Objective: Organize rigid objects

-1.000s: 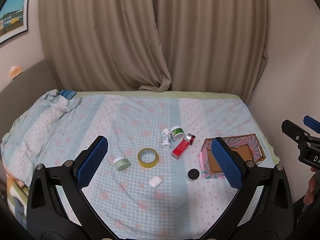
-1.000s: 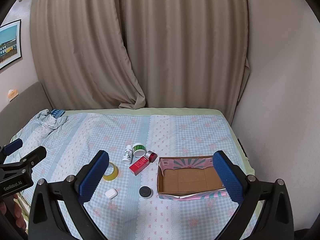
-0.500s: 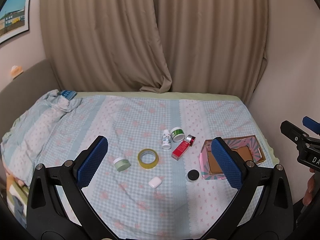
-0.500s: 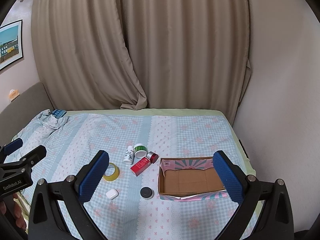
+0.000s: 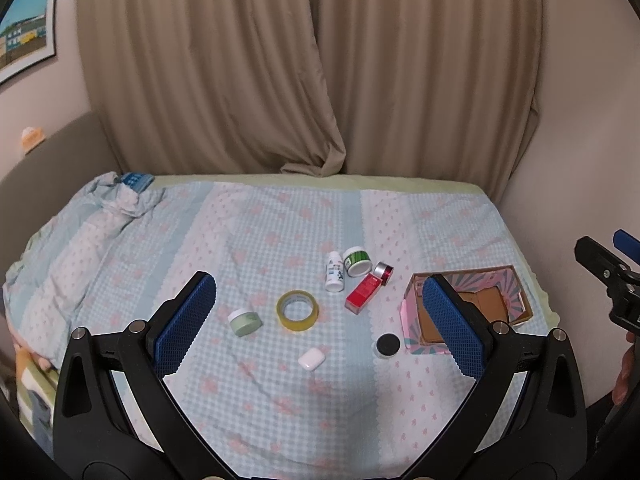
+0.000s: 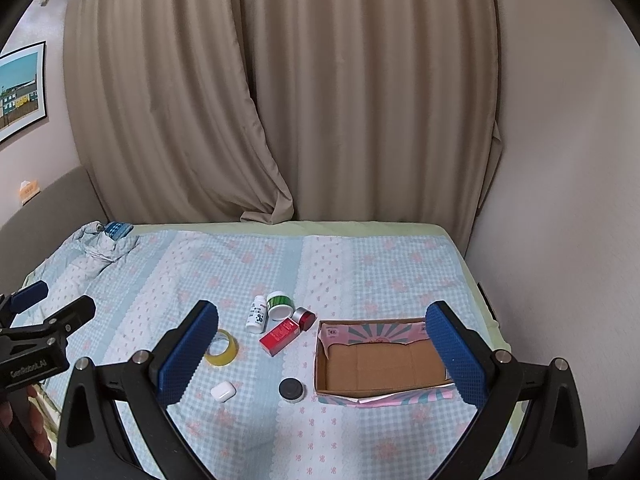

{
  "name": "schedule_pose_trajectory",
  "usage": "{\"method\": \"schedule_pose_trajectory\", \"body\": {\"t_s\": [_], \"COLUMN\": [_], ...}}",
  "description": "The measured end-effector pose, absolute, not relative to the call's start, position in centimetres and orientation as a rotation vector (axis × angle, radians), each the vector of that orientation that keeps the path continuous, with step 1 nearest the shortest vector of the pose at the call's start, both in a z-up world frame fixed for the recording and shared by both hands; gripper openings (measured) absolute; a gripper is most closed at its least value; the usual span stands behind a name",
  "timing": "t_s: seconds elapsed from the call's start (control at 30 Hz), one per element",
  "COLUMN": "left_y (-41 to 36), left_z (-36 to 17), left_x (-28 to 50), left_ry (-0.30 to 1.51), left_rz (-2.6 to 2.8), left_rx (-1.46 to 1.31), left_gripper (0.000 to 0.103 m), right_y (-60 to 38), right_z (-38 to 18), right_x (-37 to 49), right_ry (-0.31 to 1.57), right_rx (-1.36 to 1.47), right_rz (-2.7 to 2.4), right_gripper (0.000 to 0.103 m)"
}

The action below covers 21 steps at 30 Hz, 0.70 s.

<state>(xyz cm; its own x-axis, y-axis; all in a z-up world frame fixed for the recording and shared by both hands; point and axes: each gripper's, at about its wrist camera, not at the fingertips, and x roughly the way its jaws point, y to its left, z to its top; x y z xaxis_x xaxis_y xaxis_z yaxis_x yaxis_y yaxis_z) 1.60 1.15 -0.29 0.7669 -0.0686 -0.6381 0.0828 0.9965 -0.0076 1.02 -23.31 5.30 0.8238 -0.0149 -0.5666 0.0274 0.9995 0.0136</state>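
Small objects lie on a checked bedspread: a yellow tape roll, a pale green jar, a white earbud case, a black-lidded jar, a red box, a white bottle, a green-labelled jar and a red-capped jar. An open, empty cardboard box with pink patterned flaps stands to their right. My left gripper and right gripper are both open, empty and held well above the bed, near its front edge.
Beige curtains hang behind the bed. A wall runs close along the bed's right side. Bunched bedding with a blue item lies at the far left. A framed picture hangs on the left wall.
Both views have shifted very slightly; the objects sit a little lower in the right wrist view. Nothing on the bed moved and both grippers stay open.
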Motion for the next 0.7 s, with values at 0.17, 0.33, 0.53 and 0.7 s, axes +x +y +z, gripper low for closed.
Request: {"method": "schedule_pose_trajectory", "body": {"t_s": [0.17,0.33,0.53,0.7], "left_y": [1.7,3.0,5.0,5.8], "left_z": [-1.4,-3.4,-7.3,-11.5], "left_x": [4.7,8.7,16.0,23.6], "left_ry": [0.746,0.809,0.917,0.996], "left_rz": [-0.081,-0.082,-0.173,-0.278], "left_rx": [0.019,0.053,0.061,0.081], "left_gripper": [0.102,0.102,0.102,0.102], "right_y": [-24.1,-23.8,-21.3,-18.9], "right_z": [4.6,2.4,-0.9,-3.6], "right_x": [2.0,4.4,8.7,12.4], "right_ry": [0.620,0.672,0.758,0.816], "right_rx": [0.048,0.106,0.175,0.223], "right_rz": [-0.013,0.001,-0.041,-0.117], "right_gripper": [0.103,0.103,0.103,0.103]}}
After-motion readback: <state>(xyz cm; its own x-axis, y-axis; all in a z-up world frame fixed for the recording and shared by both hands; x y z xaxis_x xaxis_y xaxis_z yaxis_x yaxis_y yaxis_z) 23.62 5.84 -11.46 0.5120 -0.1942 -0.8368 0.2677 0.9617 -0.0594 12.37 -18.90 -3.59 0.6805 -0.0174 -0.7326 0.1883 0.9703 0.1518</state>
